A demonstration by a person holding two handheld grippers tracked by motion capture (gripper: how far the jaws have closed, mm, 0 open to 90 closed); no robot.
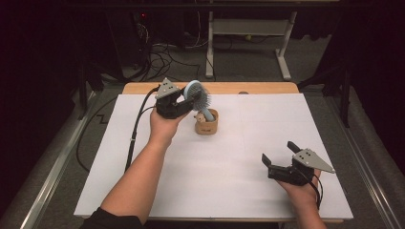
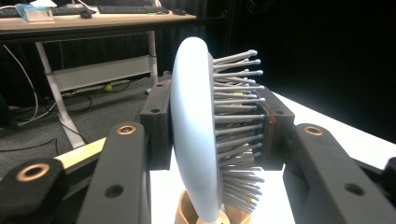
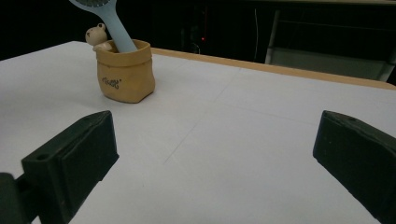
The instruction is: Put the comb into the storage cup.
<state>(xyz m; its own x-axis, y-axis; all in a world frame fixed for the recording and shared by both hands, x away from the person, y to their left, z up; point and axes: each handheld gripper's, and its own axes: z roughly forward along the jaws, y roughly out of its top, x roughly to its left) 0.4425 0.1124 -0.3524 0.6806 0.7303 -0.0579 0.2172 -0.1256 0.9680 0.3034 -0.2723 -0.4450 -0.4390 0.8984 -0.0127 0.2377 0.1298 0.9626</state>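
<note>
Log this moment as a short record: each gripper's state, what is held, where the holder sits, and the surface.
left gripper: shut on the head of the hairbrush, one pad on its back, one on the bristles
hairbrush: light blue, handle down in the holder
holder: tan, with a small bear figure, standing at the far middle of the table
right gripper: open, holds nothing, near right
table: white sheet

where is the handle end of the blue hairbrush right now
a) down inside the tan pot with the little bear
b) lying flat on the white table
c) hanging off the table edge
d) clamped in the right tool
a: the hairbrush handle runs down into the tan pot, while the left tool is shut on the brush head.
</note>
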